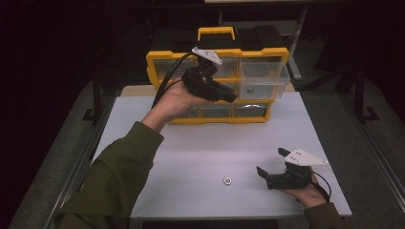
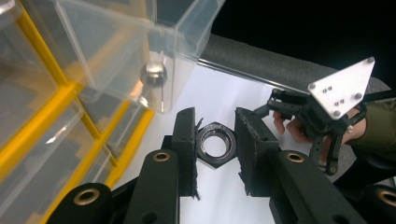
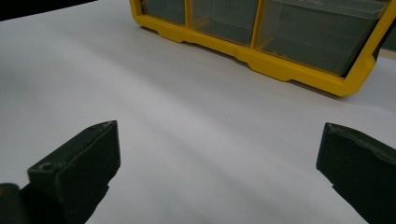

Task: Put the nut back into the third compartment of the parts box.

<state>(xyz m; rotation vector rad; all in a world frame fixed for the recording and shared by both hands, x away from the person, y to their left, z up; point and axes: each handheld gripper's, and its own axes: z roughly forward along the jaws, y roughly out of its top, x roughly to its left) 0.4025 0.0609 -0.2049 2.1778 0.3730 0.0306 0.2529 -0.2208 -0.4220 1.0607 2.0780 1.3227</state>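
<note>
Above the white table [image 1: 191, 152], the left hand-held gripper [image 2: 215, 144] clamps a hex nut [image 2: 215, 148] beside the clear drawer [image 2: 140, 46].

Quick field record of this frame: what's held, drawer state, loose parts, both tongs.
left tongs: shut on hex nut, raised beside the organizer
right tongs: open, nothing between them, low over the table
organizer: yellow frame, clear drawers, at the table's far edge
pulled-out drawer: upper right, pulled out, one nut seen through its wall
loose part: small ring-shaped piece on white table
</note>
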